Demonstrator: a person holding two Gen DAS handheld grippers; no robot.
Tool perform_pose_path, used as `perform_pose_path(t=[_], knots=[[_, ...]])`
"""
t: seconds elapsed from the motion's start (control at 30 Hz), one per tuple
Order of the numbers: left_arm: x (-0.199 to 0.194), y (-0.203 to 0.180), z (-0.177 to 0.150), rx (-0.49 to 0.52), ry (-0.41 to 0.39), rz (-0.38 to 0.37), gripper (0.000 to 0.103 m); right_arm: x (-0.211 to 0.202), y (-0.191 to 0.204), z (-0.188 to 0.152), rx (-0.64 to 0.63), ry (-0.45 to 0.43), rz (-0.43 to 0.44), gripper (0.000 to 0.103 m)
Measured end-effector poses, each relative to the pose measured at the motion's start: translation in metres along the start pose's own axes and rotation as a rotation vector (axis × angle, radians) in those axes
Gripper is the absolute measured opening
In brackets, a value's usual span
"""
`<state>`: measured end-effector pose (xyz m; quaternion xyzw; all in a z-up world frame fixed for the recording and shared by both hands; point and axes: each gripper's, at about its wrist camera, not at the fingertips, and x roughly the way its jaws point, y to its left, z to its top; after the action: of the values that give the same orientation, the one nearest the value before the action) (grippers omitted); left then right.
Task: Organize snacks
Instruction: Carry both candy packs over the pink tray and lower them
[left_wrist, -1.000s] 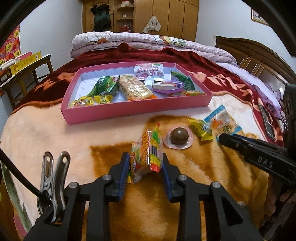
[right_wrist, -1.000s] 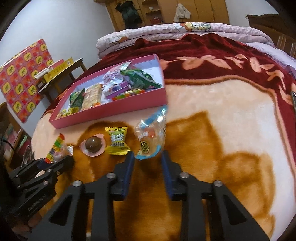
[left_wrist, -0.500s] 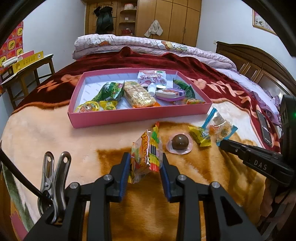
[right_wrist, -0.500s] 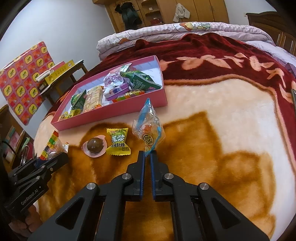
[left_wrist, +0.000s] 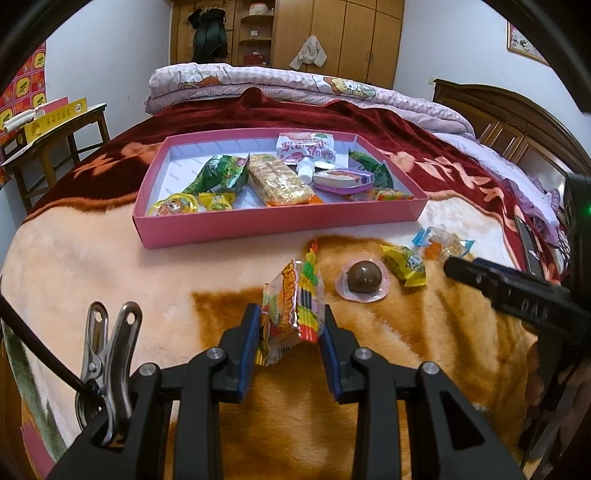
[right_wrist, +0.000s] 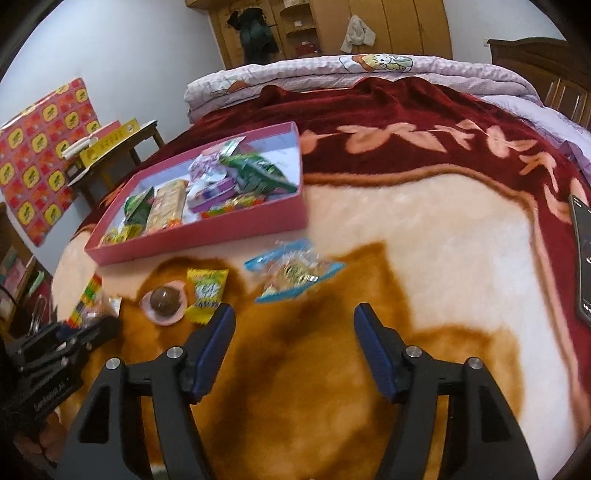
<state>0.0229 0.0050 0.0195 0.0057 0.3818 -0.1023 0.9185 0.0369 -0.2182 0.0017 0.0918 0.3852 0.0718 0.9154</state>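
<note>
Left gripper (left_wrist: 289, 325) clenched on striped candy packet (left_wrist: 291, 299); right gripper (right_wrist: 294, 317) jaws just sprung apart — blue-edged packet (right_wrist: 293, 273) lies free beyond, near pink tray (right_wrist: 207, 236) front wall.

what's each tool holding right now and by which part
Left tool pinches the rainbow candy packet by its lower end. Right tool, just opened, holds nothing.

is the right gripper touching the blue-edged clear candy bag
Apart. The right wrist view shows the right gripper open, its jaws having just opened, with bare blanket between its fingertips and the blue-edged candy bag.
</note>
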Motion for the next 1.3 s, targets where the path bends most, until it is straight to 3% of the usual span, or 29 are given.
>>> perform_pose_path(t=[0.2,0.33,0.4,0.83,1.3], knots=[[0.001,0.001,0.000,-0.002,-0.003,0.003,0.032,0.009,0.003,0.010,-0.014,0.007,0.040,0.066],[-0.001,0.002,0.001,-0.007,-0.007,0.001,0.032,0.015,0.007,0.009,-0.038,0.017,0.021,0.037],[-0.003,0.004,0.004,-0.015,-0.015,-0.002,0.032,0.013,0.004,0.009,-0.026,0.011,0.031,0.034],[-0.019,0.030,0.039,-0.058,-0.083,0.020,0.032,-0.015,0.014,0.033,-0.031,-0.092,0.069,0.033],[-0.007,0.048,0.092,-0.050,-0.120,0.046,0.032,0.000,0.036,0.080,-0.071,-0.114,0.088,0.033]])
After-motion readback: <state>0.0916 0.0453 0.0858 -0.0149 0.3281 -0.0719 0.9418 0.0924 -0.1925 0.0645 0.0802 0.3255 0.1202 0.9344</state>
